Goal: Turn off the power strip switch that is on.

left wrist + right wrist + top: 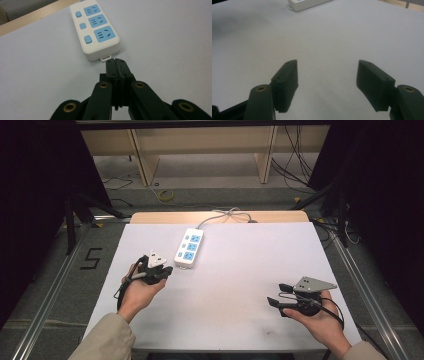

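A white power strip point(189, 248) with three blue sockets and three pale blue switches lies flat on the white table point(240, 290), a little left of centre and toward the upper part of the high view. Its long axis runs from lower left to upper right in that view, tilted only slightly off straight up the frame; its grey cable point(222, 215) leaves the upper end and curls away over the far table edge, so the free end with a small mounting tab points down toward the person. In the left gripper view the strip point(95, 28) fills the upper middle of the frame, running up and to the left. The left gripper point(167, 269), held in the person's left hand point(140, 287), sits at the left of the high view, just beside the strip's lower end; its jaws are pressed together with nothing between them, and in the left gripper view their tips point(117, 66) lie almost against the tab, though whether they touch it cannot be told. The right gripper point(277, 295) rests in the right hand point(320, 317) at the lower right of the high view, well apart from the strip, jaws spread wide and empty, pointing left. The left gripper is clearly nearer, so any push or grasp at the strip's near end looks likely to fall to it
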Demonstrator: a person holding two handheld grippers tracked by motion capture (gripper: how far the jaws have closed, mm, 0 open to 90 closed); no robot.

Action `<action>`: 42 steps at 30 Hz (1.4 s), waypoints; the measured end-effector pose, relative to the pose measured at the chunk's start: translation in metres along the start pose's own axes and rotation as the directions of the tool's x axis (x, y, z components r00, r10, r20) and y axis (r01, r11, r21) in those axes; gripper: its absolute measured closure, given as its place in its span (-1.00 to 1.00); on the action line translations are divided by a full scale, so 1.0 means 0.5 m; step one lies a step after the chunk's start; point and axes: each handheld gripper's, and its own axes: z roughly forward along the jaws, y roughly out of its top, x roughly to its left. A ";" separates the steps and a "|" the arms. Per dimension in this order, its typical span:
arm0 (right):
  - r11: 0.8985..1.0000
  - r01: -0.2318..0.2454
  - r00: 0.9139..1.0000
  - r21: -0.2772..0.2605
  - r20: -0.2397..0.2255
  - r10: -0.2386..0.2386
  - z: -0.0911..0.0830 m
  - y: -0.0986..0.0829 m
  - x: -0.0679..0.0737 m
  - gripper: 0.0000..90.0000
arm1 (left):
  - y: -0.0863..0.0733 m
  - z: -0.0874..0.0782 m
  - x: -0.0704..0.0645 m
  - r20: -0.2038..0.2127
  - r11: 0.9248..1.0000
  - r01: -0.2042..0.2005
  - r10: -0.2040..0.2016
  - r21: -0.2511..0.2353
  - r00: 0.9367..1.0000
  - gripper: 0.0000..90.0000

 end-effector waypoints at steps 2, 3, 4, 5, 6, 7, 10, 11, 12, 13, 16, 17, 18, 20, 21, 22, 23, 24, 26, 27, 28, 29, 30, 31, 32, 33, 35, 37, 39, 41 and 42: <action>1.000 -0.002 1.000 0.004 0.001 0.002 0.001 0.000 0.001 -0.24 | 0.007 0.009 0.006 0.001 1.000 0.005 -0.005 0.009 1.000 1.00; 1.000 0.000 1.000 0.005 0.001 0.000 0.003 -0.001 0.001 -0.24 | 0.010 0.013 0.009 0.000 1.000 0.011 -0.011 0.010 1.000 1.00; 1.000 0.000 1.000 0.005 0.001 0.000 0.003 -0.001 0.001 -0.24 | 0.013 0.017 0.013 -0.001 1.000 0.015 -0.015 0.009 1.000 1.00; 1.000 0.002 1.000 0.011 -0.001 -0.002 0.004 -0.002 0.003 -0.24 | 0.017 0.020 0.017 -0.005 1.000 0.016 -0.016 0.011 1.000 1.00; 1.000 0.003 1.000 0.013 -0.003 -0.003 0.005 -0.003 0.004 -0.24 | 0.022 0.024 0.020 -0.012 1.000 0.019 -0.019 0.011 1.000 1.00; 1.000 0.003 1.000 0.013 -0.003 -0.003 0.005 -0.003 0.004 -0.24 | 0.026 0.028 0.023 -0.016 1.000 0.026 -0.026 0.010 1.000 1.00; 1.000 0.002 1.000 0.016 -0.002 -0.002 0.002 -0.004 0.006 -0.24 | 0.039 0.037 0.033 -0.024 0.999 0.030 -0.030 0.015 0.999 1.00; 1.000 0.002 1.000 0.015 -0.001 -0.002 0.001 -0.005 0.006 -0.24 | 0.043 0.041 0.036 -0.024 0.999 0.034 -0.033 0.017 0.999 1.00; 1.000 0.003 1.000 0.013 0.003 -0.003 0.000 -0.005 0.005 -0.24 | 0.047 0.045 0.038 -0.025 0.999 0.037 -0.037 0.019 0.999 1.00; 1.000 -0.006 1.000 0.016 0.003 0.006 -0.001 -0.007 0.006 -0.24 | 0.052 0.049 0.041 -0.028 0.999 0.032 -0.032 0.027 0.999 1.00; 1.000 -0.004 1.000 0.017 0.003 0.004 -0.002 -0.008 0.006 -0.24 | 0.065 0.062 0.046 -0.029 0.999 0.035 -0.034 0.030 0.999 1.00; 1.000 -0.001 1.000 0.017 0.004 0.001 -0.002 -0.008 0.006 -0.24 | 0.071 0.065 0.048 -0.031 0.999 0.030 -0.029 0.037 0.999 1.00; 1.000 0.000 1.000 0.018 0.005 0.000 -0.002 -0.009 0.006 -0.24 | 0.076 0.069 0.050 -0.033 0.999 0.030 -0.029 0.040 0.999 1.00; 1.000 -0.001 1.000 0.016 0.006 0.001 -0.002 -0.009 0.007 -0.24 | 0.084 0.077 0.054 -0.044 0.999 0.036 -0.034 0.041 0.998 1.00; 1.000 -0.001 1.000 0.018 0.006 0.001 -0.002 -0.009 0.007 -0.24 | 0.087 0.081 0.057 -0.043 0.998 0.038 -0.036 0.045 0.998 1.00; 1.000 -0.001 1.000 0.025 0.005 0.001 -0.002 -0.011 0.008 -0.24 | 0.090 0.084 0.059 -0.041 0.998 0.039 -0.037 0.051 0.998 1.00; 1.000 -0.001 1.000 0.025 0.005 0.001 -0.002 -0.011 0.008 -0.24 | 0.092 0.088 0.061 -0.041 0.998 0.037 -0.035 0.057 0.999 1.00; 1.000 0.001 1.000 0.025 0.003 -0.001 -0.003 -0.012 0.008 -0.24 | 0.095 0.092 0.062 -0.040 0.997 0.040 -0.038 0.059 0.998 1.00; 1.000 -0.003 1.000 0.024 0.005 0.003 -0.006 -0.013 0.008 -0.24 | 0.099 0.098 0.066 -0.039 0.997 0.040 -0.038 0.067 0.999 1.00; 1.000 -0.003 1.000 0.026 0.007 0.003 -0.007 -0.014 0.008 -0.24 | 0.101 0.102 0.067 -0.041 0.997 0.045 -0.042 0.068 0.998 1.00; 1.000 -0.002 1.000 0.025 0.009 0.002 -0.007 -0.014 0.007 -0.24 | 0.103 0.106 0.069 -0.040 0.996 0.046 -0.043 0.076 0.998 1.00; 1.000 -0.002 1.000 0.024 0.009 0.002 -0.007 -0.015 0.007 -0.24 | 0.105 0.111 0.070 -0.040 0.996 0.050 -0.047 0.076 0.998 1.00; 1.000 -0.003 1.000 0.024 0.009 0.003 -0.008 -0.015 0.006 -0.24 | 0.108 0.114 0.072 -0.040 0.995 0.048 -0.045 0.084 0.998 1.00; 1.000 -0.004 1.000 0.024 0.010 0.004 -0.008 -0.015 0.007 -0.24 | 0.110 0.119 0.072 -0.043 0.995 0.050 -0.046 0.089 0.998 1.00; 1.000 -0.002 1.000 0.025 0.011 0.002 -0.009 -0.015 0.007 -0.24 | 0.112 0.122 0.074 -0.045 0.994 0.047 -0.043 0.094 0.998 1.00; 1.000 -0.003 1.000 0.024 0.010 0.003 -0.009 -0.015 0.007 -0.24 | 0.114 0.127 0.075 -0.046 0.994 0.047 -0.043 0.095 0.998 1.00; 1.000 -0.002 1.000 0.026 0.009 0.002 -0.009 -0.015 0.008 -0.24 | 0.117 0.133 0.078 -0.047 0.993 0.051 -0.046 0.103 0.998 1.00; 1.000 -0.002 1.000 0.026 0.008 0.002 -0.008 -0.015 0.008 -0.24 | 0.122 0.139 0.078 -0.047 0.993 0.053 -0.048 0.103 0.998 1.00; 1.000 -0.001 1.000 0.026 0.008 0.001 -0.008 -0.015 0.008 -0.24 | 0.127 0.143 0.080 -0.046 0.993 0.044 -0.039 0.112 0.998 1.00; 1.000 -0.001 1.000 0.027 0.007 0.001 -0.007 -0.016 0.007 -0.24 | 0.133 0.147 0.082 -0.046 0.992 0.045 -0.039 0.114 0.998 1.00; 1.000 -0.002 1.000 0.027 0.007 0.001 -0.007 -0.016 0.007 -0.24 | 0.136 0.150 0.082 -0.049 0.993 0.048 -0.043 0.112 0.998 1.00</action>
